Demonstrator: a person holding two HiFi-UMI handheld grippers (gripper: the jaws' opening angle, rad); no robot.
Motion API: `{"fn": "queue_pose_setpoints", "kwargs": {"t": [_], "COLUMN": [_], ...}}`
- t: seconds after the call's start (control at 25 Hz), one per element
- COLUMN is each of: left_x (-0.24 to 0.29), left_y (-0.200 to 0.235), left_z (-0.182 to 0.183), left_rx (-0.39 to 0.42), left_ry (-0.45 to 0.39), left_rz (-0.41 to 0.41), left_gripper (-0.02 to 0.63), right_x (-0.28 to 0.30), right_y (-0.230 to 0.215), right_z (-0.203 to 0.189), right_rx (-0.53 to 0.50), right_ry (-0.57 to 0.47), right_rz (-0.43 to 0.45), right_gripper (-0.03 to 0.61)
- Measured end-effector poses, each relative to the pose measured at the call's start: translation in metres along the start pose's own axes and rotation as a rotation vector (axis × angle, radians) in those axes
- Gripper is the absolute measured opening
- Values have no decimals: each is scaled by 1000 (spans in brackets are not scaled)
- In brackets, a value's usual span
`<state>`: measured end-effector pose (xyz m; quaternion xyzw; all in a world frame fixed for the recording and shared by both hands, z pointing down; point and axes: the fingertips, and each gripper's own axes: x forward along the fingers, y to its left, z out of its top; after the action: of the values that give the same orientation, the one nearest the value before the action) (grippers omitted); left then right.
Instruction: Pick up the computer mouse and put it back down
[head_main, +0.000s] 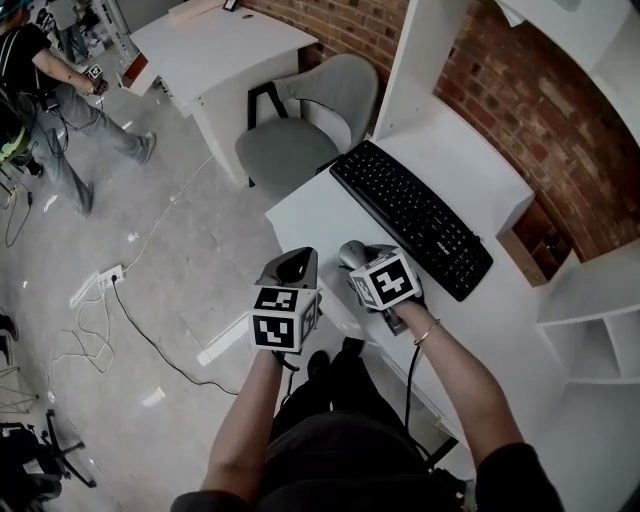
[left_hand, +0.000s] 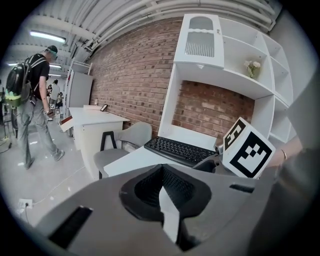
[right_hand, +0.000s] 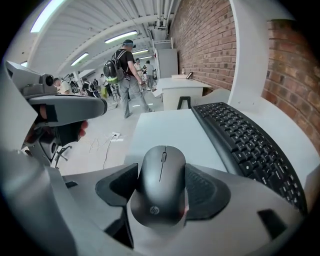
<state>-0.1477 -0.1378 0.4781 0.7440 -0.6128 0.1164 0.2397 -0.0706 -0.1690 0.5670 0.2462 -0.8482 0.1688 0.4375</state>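
A dark grey computer mouse (right_hand: 160, 195) sits between the jaws of my right gripper (right_hand: 161, 172), which is shut on its two sides, buttons pointing away from me. In the head view that gripper (head_main: 352, 258) is over the near left corner of the white desk (head_main: 320, 205), and the mouse itself is hidden under it. Whether the mouse touches the desk I cannot tell. My left gripper (head_main: 292, 268) hangs just left of the desk's edge; its pads (left_hand: 176, 192) meet with nothing between them.
A black keyboard (head_main: 412, 213) lies diagonally on the desk right of the grippers. A grey chair (head_main: 305, 125) stands beyond the desk's left end. White shelves (head_main: 590, 330) flank a brick wall. A person (head_main: 50, 90) walks at far left, and cables and a power strip (head_main: 108, 275) lie on the floor.
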Motion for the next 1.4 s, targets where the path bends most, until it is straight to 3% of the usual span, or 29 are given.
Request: {"fn": "queue_pose_setpoints", "kwargs": {"t": [0.44, 0.92, 1.4], "left_x": [-6, -4, -3], "left_y": [11, 9, 6], "left_z": [-3, 1, -1], "left_rx": [-22, -21, -14], "left_ry": [-2, -7, -3], "left_rz": [33, 6, -9], "left_gripper": [9, 9, 9], "right_x": [14, 15, 10], "right_y": [3, 7, 4], "right_z": [-8, -7, -6], "right_rx": [-40, -34, -77], "right_ry": [32, 12, -20], "right_rz": [20, 27, -31], "right_gripper": [288, 288, 288]}}
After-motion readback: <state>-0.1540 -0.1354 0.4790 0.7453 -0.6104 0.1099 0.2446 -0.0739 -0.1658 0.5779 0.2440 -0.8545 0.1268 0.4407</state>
